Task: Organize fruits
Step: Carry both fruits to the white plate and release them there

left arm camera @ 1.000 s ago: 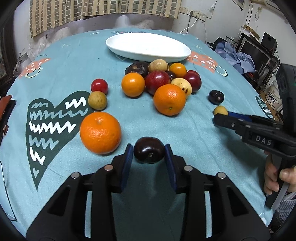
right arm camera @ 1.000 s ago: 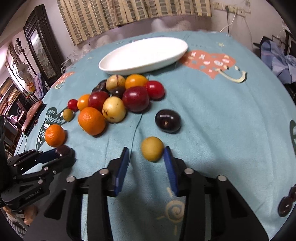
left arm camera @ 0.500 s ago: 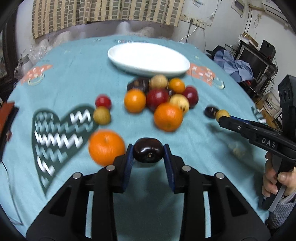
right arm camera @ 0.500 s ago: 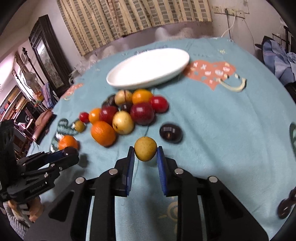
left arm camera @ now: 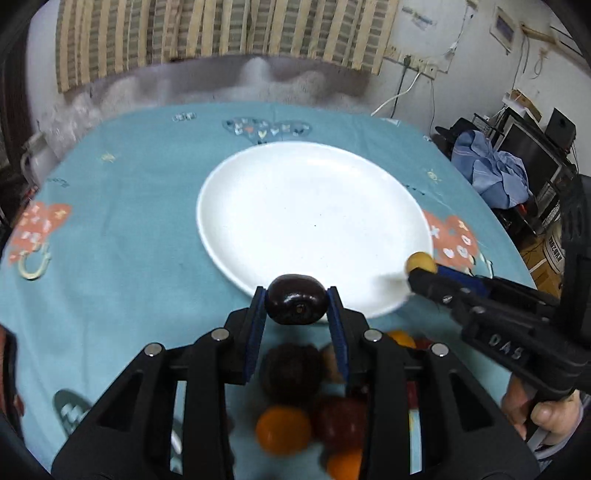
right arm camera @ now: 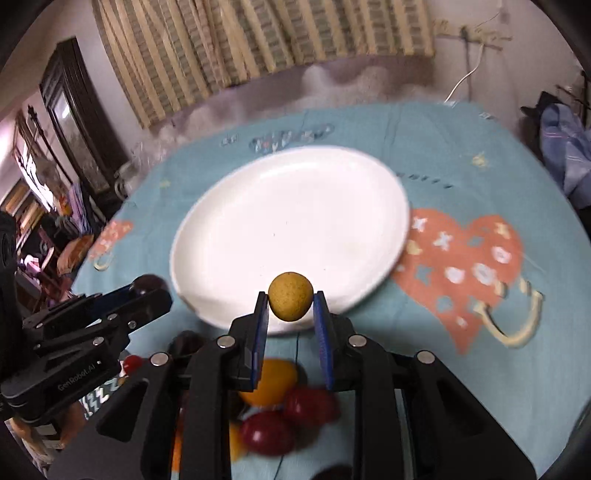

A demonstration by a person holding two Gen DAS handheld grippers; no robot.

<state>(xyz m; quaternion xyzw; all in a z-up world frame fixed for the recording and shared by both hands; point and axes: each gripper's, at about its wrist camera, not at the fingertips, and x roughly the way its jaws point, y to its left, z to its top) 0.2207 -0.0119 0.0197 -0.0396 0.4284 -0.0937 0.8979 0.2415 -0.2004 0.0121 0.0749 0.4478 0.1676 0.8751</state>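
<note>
White and bare, a wide oval plate [left arm camera: 314, 206] lies on the desk straight ahead of both grippers, its near rim just under and beyond their fingertips. The left gripper [left arm camera: 297, 304] has its fingers clamped on a dark plum [left arm camera: 296, 305], whose long axis runs crosswise between the blue pads. The right gripper [right arm camera: 290, 302] has its fingers clamped on a small yellow fruit [right arm camera: 290, 301], which is nearly round. Each fruit hangs over the plate's near edge, the left one towards the middle, the right one towards the right end, so neither hand is clearly closer; a short push forward and down would probably set both inside. Below the fingers, blurred oranges and red fruits [right arm camera: 280, 421] sit on the teal patterned cloth [left arm camera: 122, 229]. Striped curtains [left arm camera: 221, 33] hang behind, with clutter at the room's sides.
</note>
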